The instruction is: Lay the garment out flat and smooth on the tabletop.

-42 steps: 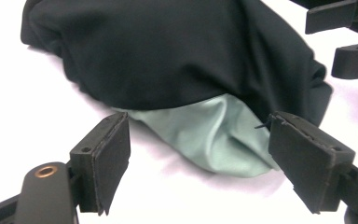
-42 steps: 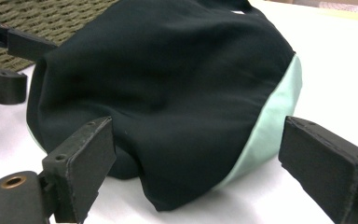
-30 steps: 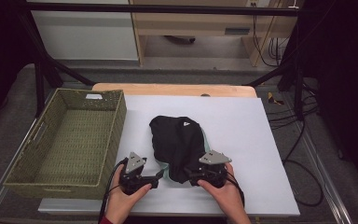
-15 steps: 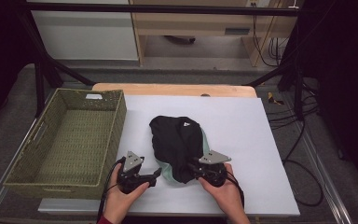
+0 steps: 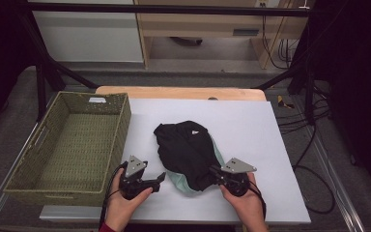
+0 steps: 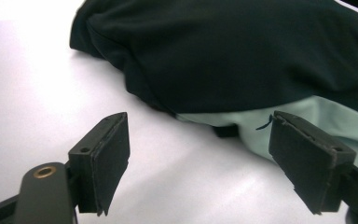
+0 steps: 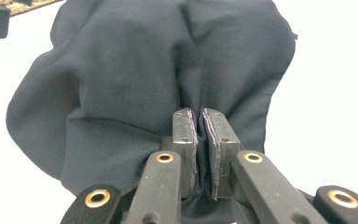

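A crumpled black garment [image 5: 186,150] with a mint-green part [image 5: 178,181] lies mid-table on the white table top [image 5: 251,125]. My right gripper [image 5: 215,171] sits at the garment's near right edge. In the right gripper view its jaws have just been closing, and my right gripper [image 7: 199,116] now pinches a fold of the black garment [image 7: 135,70]. My left gripper [image 5: 160,178] rests at the near left, open. In the left gripper view my left gripper [image 6: 205,158] has its jaws wide apart and nothing between them, just short of the black garment [image 6: 242,56] and its mint-green part [image 6: 326,121].
A woven green basket [image 5: 121,125] stands along the table's left side, close to my left hand. Bare white table top lies right of and behind the garment. Cables trail on the floor at the right [image 5: 304,121].
The right gripper's jaws have closed onto the black cloth, and that hand has shifted slightly to the right. The left gripper has stayed where it was, still open.
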`<state>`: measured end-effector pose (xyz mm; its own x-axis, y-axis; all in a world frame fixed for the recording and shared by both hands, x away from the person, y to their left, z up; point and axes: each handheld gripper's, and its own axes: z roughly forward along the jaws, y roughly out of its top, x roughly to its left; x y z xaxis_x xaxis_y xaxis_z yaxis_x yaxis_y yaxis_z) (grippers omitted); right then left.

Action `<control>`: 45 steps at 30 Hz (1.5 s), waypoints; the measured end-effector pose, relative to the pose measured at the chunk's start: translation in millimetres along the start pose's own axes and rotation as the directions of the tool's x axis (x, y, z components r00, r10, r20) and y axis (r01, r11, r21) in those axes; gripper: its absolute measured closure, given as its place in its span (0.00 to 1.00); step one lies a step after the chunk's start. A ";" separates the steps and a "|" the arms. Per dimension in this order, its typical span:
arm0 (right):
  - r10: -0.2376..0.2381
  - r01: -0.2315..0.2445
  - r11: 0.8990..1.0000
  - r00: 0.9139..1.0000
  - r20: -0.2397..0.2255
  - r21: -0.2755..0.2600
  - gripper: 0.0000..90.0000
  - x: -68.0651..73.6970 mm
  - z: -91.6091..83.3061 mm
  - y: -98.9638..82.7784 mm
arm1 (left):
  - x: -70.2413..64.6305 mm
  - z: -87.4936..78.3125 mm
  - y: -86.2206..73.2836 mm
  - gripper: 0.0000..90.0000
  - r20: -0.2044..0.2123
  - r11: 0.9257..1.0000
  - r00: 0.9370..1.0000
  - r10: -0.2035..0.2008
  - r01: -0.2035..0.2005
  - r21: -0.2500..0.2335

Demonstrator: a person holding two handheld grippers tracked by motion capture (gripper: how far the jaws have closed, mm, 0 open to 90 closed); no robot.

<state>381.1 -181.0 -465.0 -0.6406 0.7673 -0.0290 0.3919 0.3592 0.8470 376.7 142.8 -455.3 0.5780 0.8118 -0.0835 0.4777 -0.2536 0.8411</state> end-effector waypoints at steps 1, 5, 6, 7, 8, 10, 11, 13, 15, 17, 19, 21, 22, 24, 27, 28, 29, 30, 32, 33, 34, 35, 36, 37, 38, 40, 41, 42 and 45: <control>0.002 -0.002 1.000 1.000 0.006 0.003 0.93 -1.8 -3.4 -1.2 | -0.2 -0.2 0.2 0.23 0.000 1.000 1.000 -0.004 0.004 -0.004; 0.013 -0.013 1.000 1.000 0.028 0.000 0.93 -8.4 -19.2 -5.6 | 0.2 -2.4 1.7 0.23 -0.002 1.000 1.000 0.001 -0.001 -0.008; 0.014 -0.014 1.000 0.999 0.033 0.001 0.93 -9.8 -23.6 -7.0 | 0.4 -2.7 1.7 0.23 -0.003 1.000 1.000 0.000 0.000 -0.010; 0.015 -0.015 1.000 0.999 0.038 0.005 0.93 -11.2 -27.6 -8.9 | 0.8 -2.8 1.7 0.23 -0.003 1.000 1.000 0.001 -0.001 -0.009; 0.019 -0.020 1.000 0.999 0.044 0.010 0.93 -12.1 -31.2 -11.1 | 1.2 -2.6 1.5 0.23 -0.002 1.000 1.000 0.000 0.000 -0.008; 0.023 -0.024 1.000 0.998 0.055 0.020 0.93 -13.1 -36.9 -15.9 | 1.9 -1.7 0.8 0.23 0.000 1.000 1.000 -0.004 0.004 -0.004; 0.029 -0.030 0.999 0.998 0.053 0.024 0.93 -12.9 -38.5 -18.5 | 2.2 -1.4 0.6 0.23 0.000 1.000 1.000 -0.004 0.004 -0.002; 0.038 -0.039 0.999 0.998 0.045 0.033 0.92 -12.0 -38.6 -22.4 | 3.3 -1.5 0.4 0.23 -0.007 1.000 1.000 0.000 0.000 0.000; 0.041 -0.042 0.999 0.998 0.044 0.030 0.86 -12.0 -37.8 -22.2 | 4.0 -1.7 0.3 0.23 -0.008 1.000 1.000 -0.001 0.001 0.002; 0.059 -0.060 0.998 0.997 0.043 0.015 0.78 -13.3 -37.9 -20.5 | 4.5 -1.9 0.3 0.23 -0.011 1.000 1.000 0.000 0.000 0.001; 0.092 -0.093 0.996 0.995 0.039 0.005 0.69 -16.3 -38.3 -19.9 | 5.1 -1.7 0.1 0.23 -0.011 1.000 1.000 -0.003 0.003 0.001; 0.126 -0.126 0.992 0.991 0.041 -0.012 0.64 -19.3 -40.1 -19.1 | 5.7 -1.5 -0.2 0.23 -0.012 1.000 1.000 -0.003 0.003 0.003; 0.132 -0.131 0.991 0.990 0.046 -0.022 0.62 -20.2 -41.3 -18.4 | 6.0 -1.4 -0.3 0.23 -0.012 1.000 1.000 -0.004 0.004 0.003; 0.135 -0.133 0.990 0.989 0.058 -0.042 0.60 -22.2 -43.0 -16.1 | 6.7 -1.2 -0.5 0.23 -0.012 1.000 1.000 -0.005 0.005 0.004; 0.140 -0.136 0.989 0.988 0.069 -0.060 0.56 -28.1 -40.0 -11.5 | 7.2 -0.5 -1.5 0.23 -0.014 1.000 1.000 -0.008 0.008 0.007; 0.140 -0.136 0.989 0.987 0.073 -0.058 0.55 -30.7 -37.4 -9.9 | 7.1 0.0 -1.8 0.23 -0.013 1.000 1.000 -0.011 0.011 0.006; 0.136 -0.132 0.990 0.987 0.084 -0.055 0.54 -33.4 -34.2 -8.1 | 7.1 0.2 -1.9 0.23 -0.013 1.000 1.000 -0.011 0.011 0.008; 0.133 -0.129 0.990 0.986 0.099 -0.049 0.54 -36.3 -30.6 -6.2 | 6.9 0.4 -2.1 0.23 -0.013 1.000 1.000 -0.010 0.010 0.009; 0.129 -0.127 0.992 0.984 0.124 -0.026 0.55 -42.3 -23.3 -2.8 | 6.2 0.8 -2.3 0.23 -0.013 1.000 1.000 -0.007 0.007 0.011; 0.143 -0.142 0.990 0.981 0.128 -0.019 0.55 -47.0 -18.4 -0.5 | 5.6 1.3 -2.6 0.23 -0.013 1.000 1.000 -0.005 0.006 0.011; 0.152 -0.151 0.988 0.980 0.130 -0.016 0.54 -51.2 -14.0 0.8 | 4.9 1.9 -3.0 0.23 -0.010 1.000 1.000 -0.003 0.003 0.015; 0.162 -0.163 0.987 0.978 0.134 -0.005 0.53 -55.8 -8.1 1.8 | 4.6 2.2 -3.2 0.23 -0.010 1.000 1.000 -0.002 0.002 0.017; 0.163 -0.165 0.986 0.977 0.135 0.003 0.53 -58.4 -3.8 1.8 | 4.2 2.7 -3.4 0.23 -0.005 1.000 1.000 -0.003 0.003 0.018; 0.163 -0.167 0.986 0.978 0.128 0.023 0.53 -61.0 1.6 0.9 | 3.9 2.9 -3.5 0.23 -0.004 1.000 1.000 -0.002 0.002 0.018; 0.168 -0.174 0.984 0.978 0.121 0.042 0.52 -62.2 6.9 -0.6 | 3.8 2.9 -3.5 0.23 -0.003 1.000 1.000 -0.001 0.001 0.019; 0.176 -0.184 0.980 0.979 0.103 0.070 0.53 -61.4 13.9 -4.2 | 4.0 3.0 -3.4 0.23 -0.004 1.000 1.000 -0.003 0.003 0.018; 0.170 -0.177 0.982 0.980 0.100 0.072 0.55 -60.2 14.7 -5.3 | 4.0 3.1 -3.5 0.23 -0.003 1.000 1.000 -0.003 0.004 0.018; 0.163 -0.170 0.983 0.981 0.102 0.072 0.59 -58.8 14.4 -5.4 | 4.1 3.2 -3.7 0.23 -0.004 1.000 1.000 -0.002 0.002 0.019; 0.167 -0.173 0.982 0.983 0.073 0.076 0.71 -57.4 13.5 -7.2 | 3.4 3.5 -4.1 0.23 -0.002 1.000 1.000 0.002 -0.002 0.025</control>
<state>423.9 -220.5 -476.5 -0.5162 0.8532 0.0744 0.5457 0.2607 0.7964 379.0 144.7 -460.9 0.5774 0.8125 -0.0808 0.4932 -0.2682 0.8275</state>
